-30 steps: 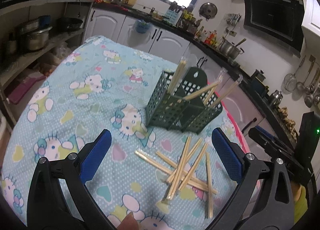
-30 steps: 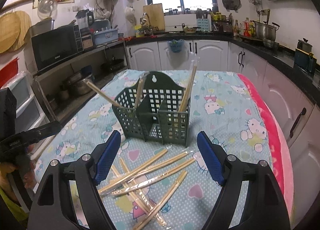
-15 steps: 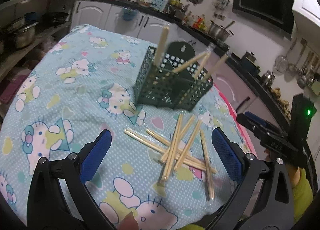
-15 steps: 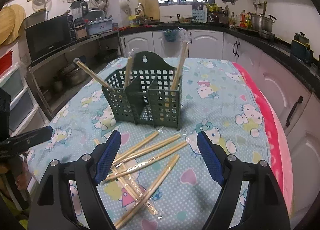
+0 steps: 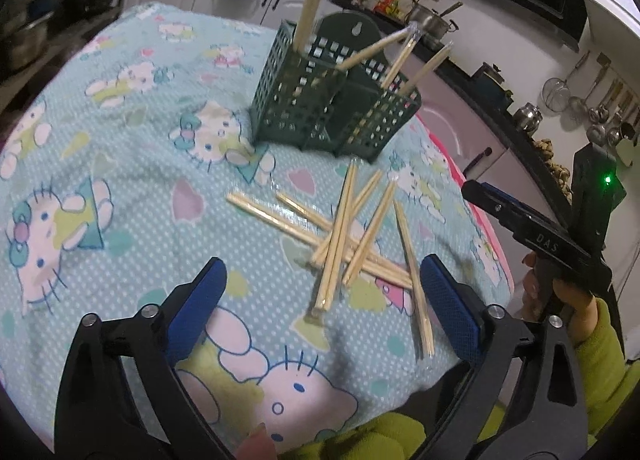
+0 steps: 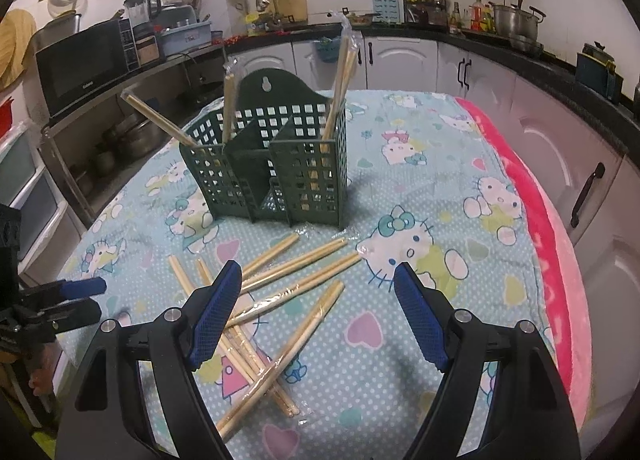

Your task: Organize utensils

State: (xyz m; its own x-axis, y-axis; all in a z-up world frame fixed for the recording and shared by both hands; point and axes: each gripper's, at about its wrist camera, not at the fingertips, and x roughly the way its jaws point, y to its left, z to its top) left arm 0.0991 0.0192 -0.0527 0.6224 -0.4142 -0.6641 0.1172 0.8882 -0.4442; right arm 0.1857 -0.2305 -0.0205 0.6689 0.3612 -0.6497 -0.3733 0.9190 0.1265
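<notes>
1. work surface: a table under a pale blue cartoon-cat patterned cloth carries all task items.
2. container: a dark green perforated plastic utensil holder with inner dividers stands upright near the middle of the cloth. a few wrapped wooden chopstick pairs already lean in its compartments.
3. remaining items: a loose crossed pile of plastic-wrapped wooden chopstick pairs lies flat on the cloth just in front of the holder, several overlapping.
4. left gripper: blue-padded tongs spread wide, holding nothing, hovering above the near end of the pile.
5. right gripper: tongs likewise spread wide and empty, poised over the pile from the opposite side.
6. step in hand, as judged: partway through sorting; approach for the next pick, no contact yet.
7. next move calls for: lowering one gripper over a topmost pair, aligning the pads across its length, closing on it without dragging the pairs beneath, then raising it upright over a compartment.
8. caution: the wrapping looks slick, so a pair may slip when pinched.
</notes>
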